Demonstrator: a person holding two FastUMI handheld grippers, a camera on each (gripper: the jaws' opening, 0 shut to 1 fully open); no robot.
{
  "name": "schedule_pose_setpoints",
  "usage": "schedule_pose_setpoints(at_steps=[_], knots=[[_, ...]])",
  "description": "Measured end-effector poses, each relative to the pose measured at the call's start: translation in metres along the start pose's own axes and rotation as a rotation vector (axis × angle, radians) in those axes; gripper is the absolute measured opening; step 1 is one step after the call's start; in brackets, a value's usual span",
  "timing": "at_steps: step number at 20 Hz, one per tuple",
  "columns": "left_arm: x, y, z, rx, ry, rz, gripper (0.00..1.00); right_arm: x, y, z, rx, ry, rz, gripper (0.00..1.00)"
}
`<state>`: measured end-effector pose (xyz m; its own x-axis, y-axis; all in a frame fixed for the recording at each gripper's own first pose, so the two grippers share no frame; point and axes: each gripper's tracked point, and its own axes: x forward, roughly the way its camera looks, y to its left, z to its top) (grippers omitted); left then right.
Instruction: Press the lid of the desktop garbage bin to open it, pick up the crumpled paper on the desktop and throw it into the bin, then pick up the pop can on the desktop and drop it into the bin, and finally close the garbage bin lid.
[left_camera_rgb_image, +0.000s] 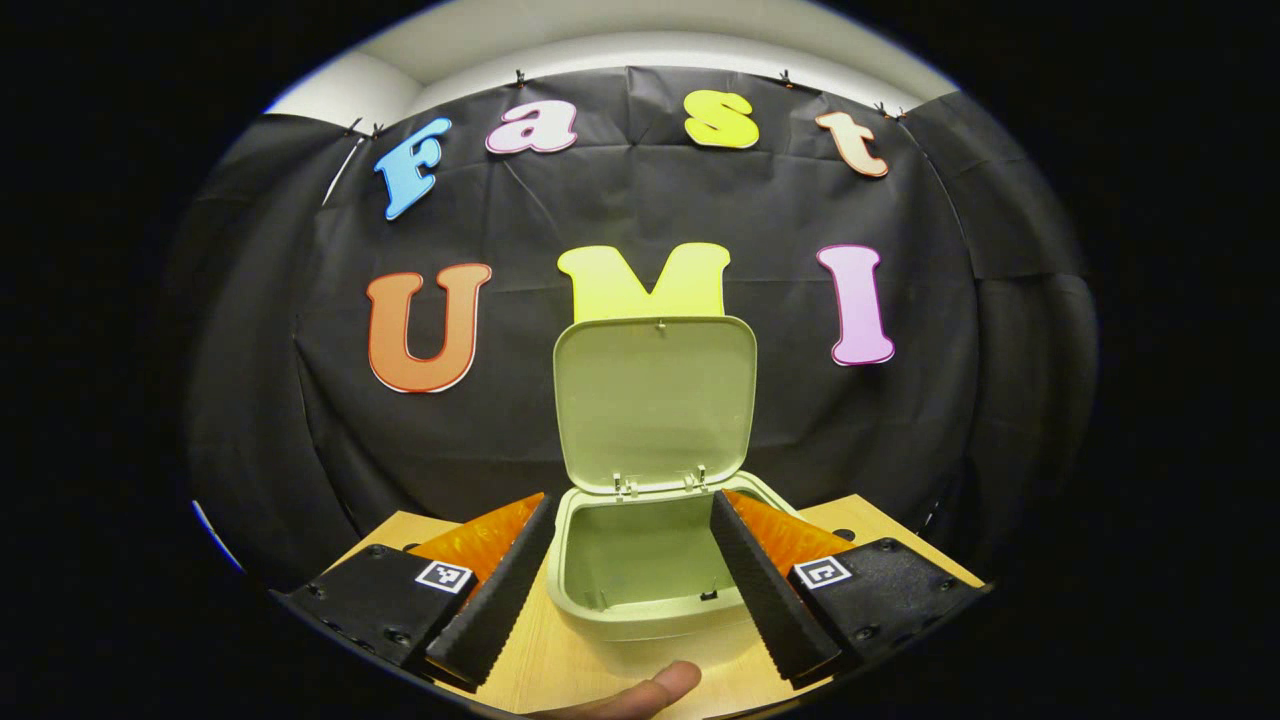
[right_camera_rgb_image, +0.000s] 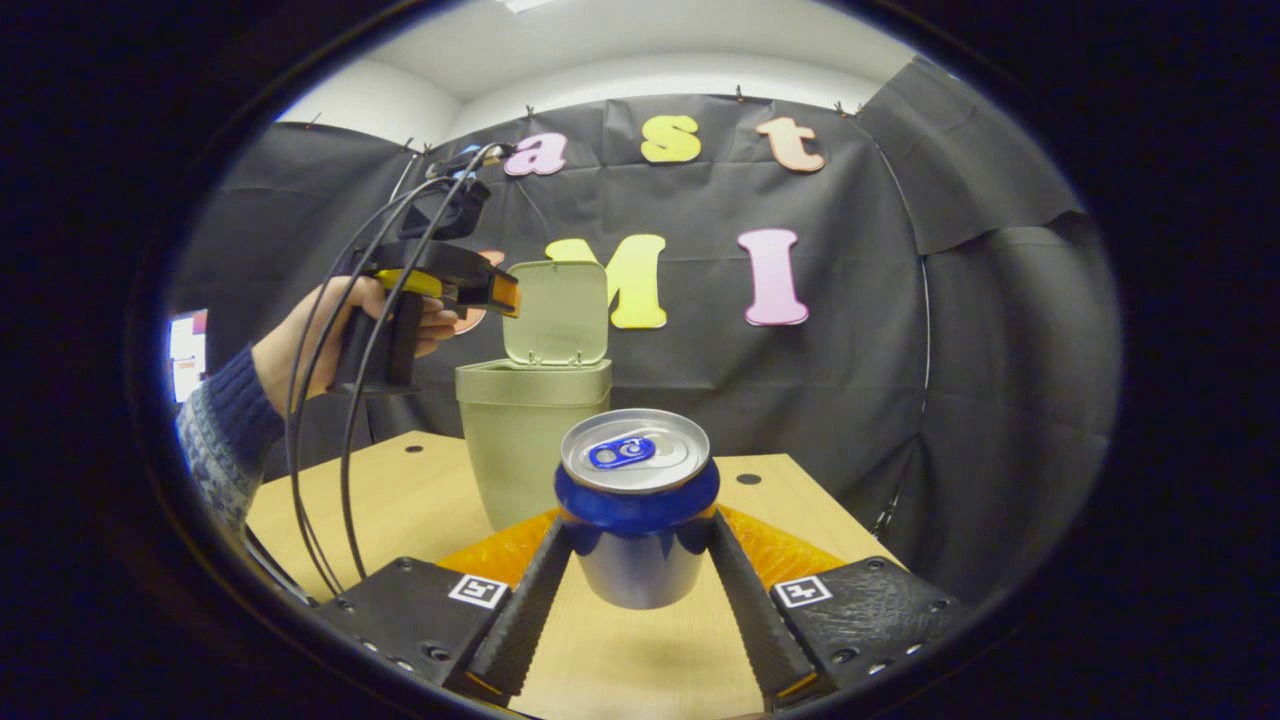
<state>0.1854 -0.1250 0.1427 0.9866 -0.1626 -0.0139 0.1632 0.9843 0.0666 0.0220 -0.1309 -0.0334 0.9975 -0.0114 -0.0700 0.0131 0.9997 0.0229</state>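
A pale green bin (left_camera_rgb_image: 640, 590) stands on the wooden table with its lid (left_camera_rgb_image: 655, 400) swung up and open. My left gripper (left_camera_rgb_image: 632, 497) hovers over the bin's mouth, fingers wide apart with nothing between them. The bin's bottom is hidden from this angle. In the right gripper view, a blue and silver pop can (right_camera_rgb_image: 637, 510) stands upright between my right gripper's (right_camera_rgb_image: 640, 522) fingers, which press on both its sides. Behind it are the bin (right_camera_rgb_image: 520, 440), its raised lid (right_camera_rgb_image: 557, 310), and the left gripper (right_camera_rgb_image: 490, 290) held above the bin by a hand (right_camera_rgb_image: 300, 350).
The wooden table (right_camera_rgb_image: 400, 500) has small holes in its top and ends close behind the bin at the black cloth wall. Cables (right_camera_rgb_image: 330, 450) hang from the left gripper down to the table's left edge. A person's fingertip (left_camera_rgb_image: 650, 690) shows near the bin's front.
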Motion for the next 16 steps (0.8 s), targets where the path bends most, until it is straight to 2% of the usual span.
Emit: schedule_pose_setpoints(at_steps=[8,12,16], knots=[[-0.104,0.032,-0.011,0.012,-0.116,0.022,1.0,0.007,0.011,-0.018,-0.039,0.036,-0.012,0.81],[-0.139,0.051,-0.05,0.019,-0.081,0.068,1.0,0.006,0.018,-0.031,-0.062,0.063,-0.028,0.81],[-0.16,0.052,-0.086,0.018,-0.076,0.054,1.0,-0.002,0.028,-0.05,-0.089,0.097,-0.037,0.81]])
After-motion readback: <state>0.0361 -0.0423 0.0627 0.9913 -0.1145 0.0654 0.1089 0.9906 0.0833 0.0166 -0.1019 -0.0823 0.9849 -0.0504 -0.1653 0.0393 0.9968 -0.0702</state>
